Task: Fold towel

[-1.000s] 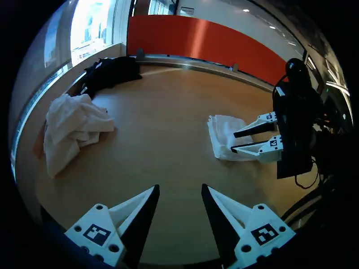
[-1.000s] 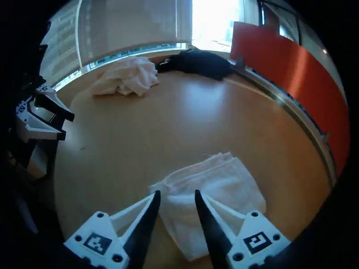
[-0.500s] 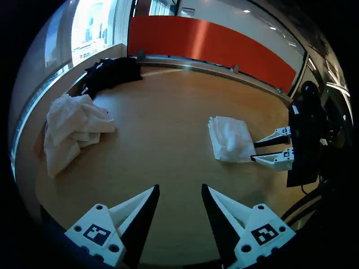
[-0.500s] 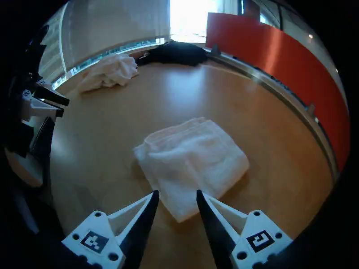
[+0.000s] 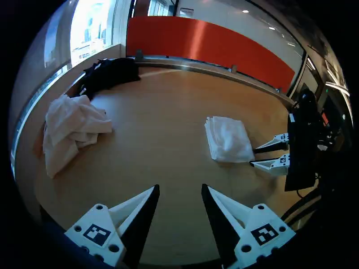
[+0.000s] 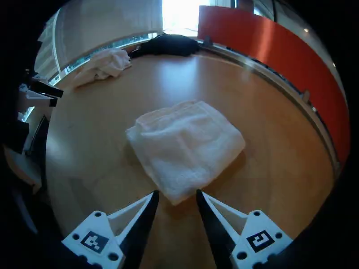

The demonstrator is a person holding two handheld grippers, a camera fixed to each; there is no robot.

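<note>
Daylight is entering through the window (image 5: 89, 31), which is overexposing to near-white in both views. The wooden table (image 5: 166, 134) is reflecting it as a pale sheen, which is broadest in the right gripper view. The folded towel (image 6: 186, 145) is casting a soft, low-contrast shadow along its near edges. Ceiling lights (image 5: 246, 10) are registering as small bright spots. Fisheye distortion is bending the red panel (image 5: 211, 45) and the table rim into arcs, and the periphery is darkening and softening.
</note>
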